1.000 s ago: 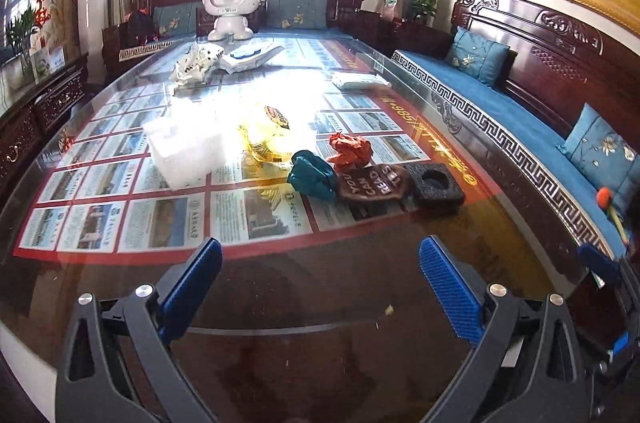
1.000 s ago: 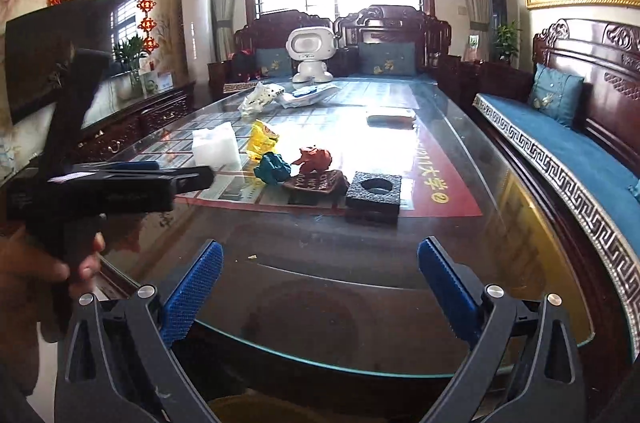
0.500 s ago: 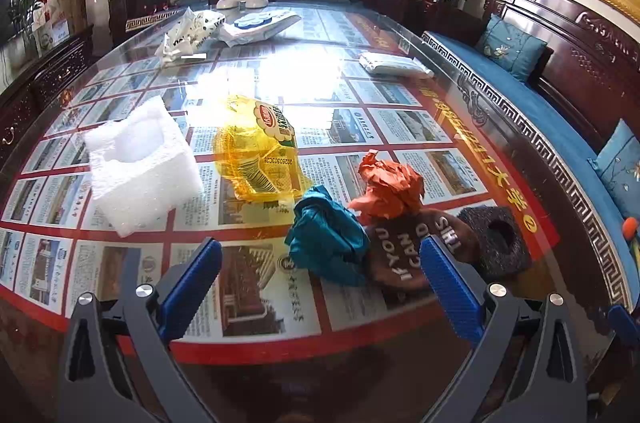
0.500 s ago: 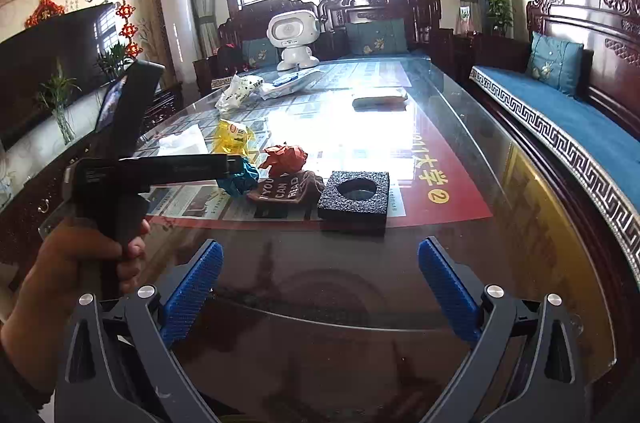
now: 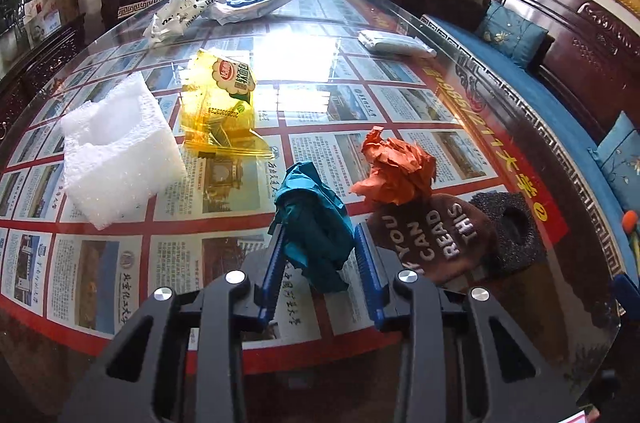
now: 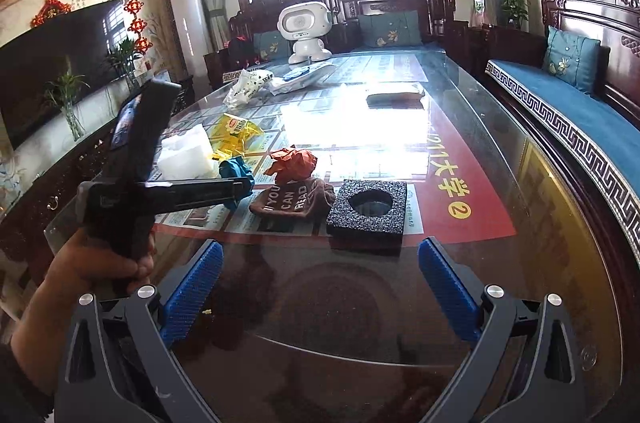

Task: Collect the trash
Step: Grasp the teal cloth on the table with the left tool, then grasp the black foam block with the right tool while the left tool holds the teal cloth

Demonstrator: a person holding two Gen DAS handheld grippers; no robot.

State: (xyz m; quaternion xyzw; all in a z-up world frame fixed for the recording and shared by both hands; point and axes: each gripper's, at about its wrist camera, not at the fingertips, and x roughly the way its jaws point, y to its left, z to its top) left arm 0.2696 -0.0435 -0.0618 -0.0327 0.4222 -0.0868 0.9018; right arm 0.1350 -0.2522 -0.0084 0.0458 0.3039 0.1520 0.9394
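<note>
Left wrist view close above surface (image 5: 472, 95), facing 12 o'clock; right wrist view farther back; shared: teal wad (image 5: 316, 223) (image 6: 236, 171).

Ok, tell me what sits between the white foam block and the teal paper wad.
Only bare glass tabletop separates the white foam block from the teal paper wad; the left wrist view shows it.

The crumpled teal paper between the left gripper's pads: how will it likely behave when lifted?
The crumpled teal paper looks like a loose wad, so it is probably very light and should lift easily. Its folds will likely crush further between the left gripper, whose jaws have just been closing around it. The rough creases suggest little risk of slipping.
</note>
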